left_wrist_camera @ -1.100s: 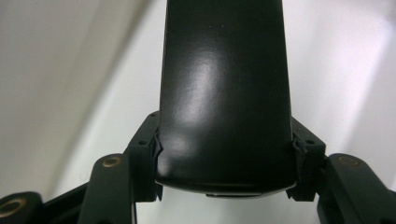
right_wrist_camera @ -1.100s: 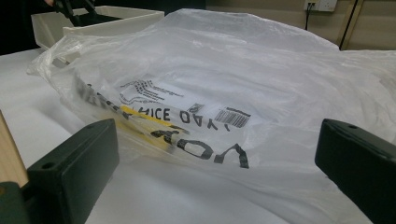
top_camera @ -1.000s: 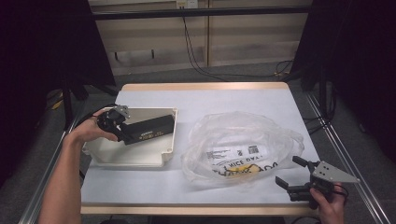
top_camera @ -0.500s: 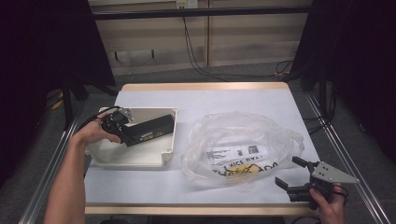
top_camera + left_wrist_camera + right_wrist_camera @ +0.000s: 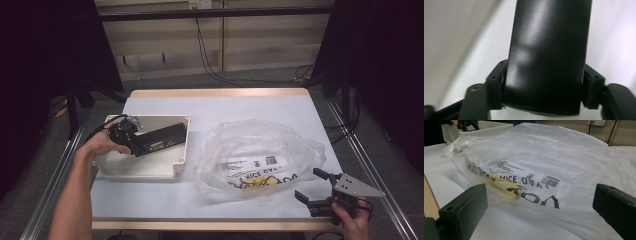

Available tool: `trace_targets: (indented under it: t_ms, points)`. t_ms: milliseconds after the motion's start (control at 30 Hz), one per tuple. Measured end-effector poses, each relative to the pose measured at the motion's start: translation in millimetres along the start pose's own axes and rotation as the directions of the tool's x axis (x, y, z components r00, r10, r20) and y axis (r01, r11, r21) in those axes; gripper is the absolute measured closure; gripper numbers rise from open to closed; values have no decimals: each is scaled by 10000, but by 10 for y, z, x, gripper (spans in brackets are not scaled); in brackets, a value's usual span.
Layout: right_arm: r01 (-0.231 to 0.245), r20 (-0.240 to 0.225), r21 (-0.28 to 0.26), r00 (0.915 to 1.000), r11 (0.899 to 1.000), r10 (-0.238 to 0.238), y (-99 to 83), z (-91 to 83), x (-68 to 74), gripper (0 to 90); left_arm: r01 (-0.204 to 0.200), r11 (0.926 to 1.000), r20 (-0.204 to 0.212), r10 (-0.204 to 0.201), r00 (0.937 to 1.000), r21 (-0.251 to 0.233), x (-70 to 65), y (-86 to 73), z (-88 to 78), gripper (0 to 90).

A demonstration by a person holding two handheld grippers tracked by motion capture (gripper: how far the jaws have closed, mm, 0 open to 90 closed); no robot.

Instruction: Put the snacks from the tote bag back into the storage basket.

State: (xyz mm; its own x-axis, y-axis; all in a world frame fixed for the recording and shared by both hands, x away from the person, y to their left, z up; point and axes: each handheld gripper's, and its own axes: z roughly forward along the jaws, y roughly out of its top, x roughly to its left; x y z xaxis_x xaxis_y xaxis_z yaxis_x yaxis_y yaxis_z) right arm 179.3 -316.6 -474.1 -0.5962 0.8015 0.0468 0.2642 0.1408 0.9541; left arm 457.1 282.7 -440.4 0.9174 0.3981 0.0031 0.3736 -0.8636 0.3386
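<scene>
Change since earlier: hardly any; left gripper lies at the same spot over the tray, right gripper unmoved; left jaws have just been opening, black bar between them.

High view, left: left hand holds its gripper laid across the cream tray; a long black bar runs from the jaws toward the tray's right wall, inside the tray.

High view, right: right hand at the table's near right corner; its jaws stand apart, pointing at the clear plastic bag, just short of it.

High view, bag: crumpled, printed label and yellow patch on the near side; sits right of the tray, close beside it.

Left gripper view: black bar fills the gap between the jaws, glossy, running away from the camera; both pads sit against its sides, bar clamped.

Right gripper view: jaws wide apart, nothing between them; bag ahead with black lettering and barcode; tray at far left behind it.
</scene>
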Motion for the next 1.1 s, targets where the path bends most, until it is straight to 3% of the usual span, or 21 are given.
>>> trace_targets:
  t_ms: [100,200,433,533,600,633,700,767,800,867,900,967,1000,1067,1100]
  points:
    - [9,-8,5,10000,10000,-9,-1,1,-1,0,257,9996,-147,-259,9996,-152,-12,-27,-24,247]
    - [-12,-15,4,10000,10000,12,-1,3,-2,0,565,9965,-528,-598,9968,-610,-24,-39,-126,237]
    - [69,-72,35,10000,10000,-69,2,16,8,0,813,9898,-834,-914,9923,-1174,-126,-98,-233,203]
    - [44,-73,27,10000,10000,-43,2,18,8,0,1149,9830,-952,-1293,9870,-1435,-172,-159,-258,213]
    - [24,-70,37,10000,10000,-24,1,20,7,0,1526,9707,-983,-1729,9800,-1855,-203,-205,-297,231]
    - [18,-71,35,10000,10000,-17,1,22,7,0,1558,9685,-1016,-1779,9788,-1943,-211,-220,-315,238]
    - [18,-70,26,10000,10000,-18,4,22,9,0,1863,9605,-1222,-2143,9691,-2069,-249,-262,-370,257]
    - [26,-81,15,10000,10000,-25,4,20,12,0,2017,9504,-1252,-2357,9637,-2366,-300,-297,-400,322]
    - [15,-73,19,10000,10000,-15,4,20,11,0,2149,9460,-1443,-2542,9563,-2427,-327,-316,-418,350]
    - [-1,-67,21,10000,10000,1,3,22,9,0,2247,9397,-1347,-2652,9547,-2576,-366,-356,-443,423]
    - [-4,-62,25,10000,10000,4,3,23,9,0,2422,9318,-1259,-2836,9506,-2704,-401,-378,-443,473]
    - [-11,-70,19,10000,10000,11,3,23,11,0,2416,9264,-1350,-2893,9477,-2889,-446,-408,-460,563]
    - [-5,-67,15,10000,10000,5,4,23,12,0,2458,9194,-1180,-2931,9488,-3070,-472,-428,-464,614]
    - [-30,-60,4,10000,10000,30,4,22,11,0,2605,9136,-1010,-3046,9471,-3123,-534,-439,-442,752]
    - [-102,-26,-31,9999,9999,101,5,21,12,0,2540,9212,-1084,-2963,9489,-2947,-562,-436,-424,794]
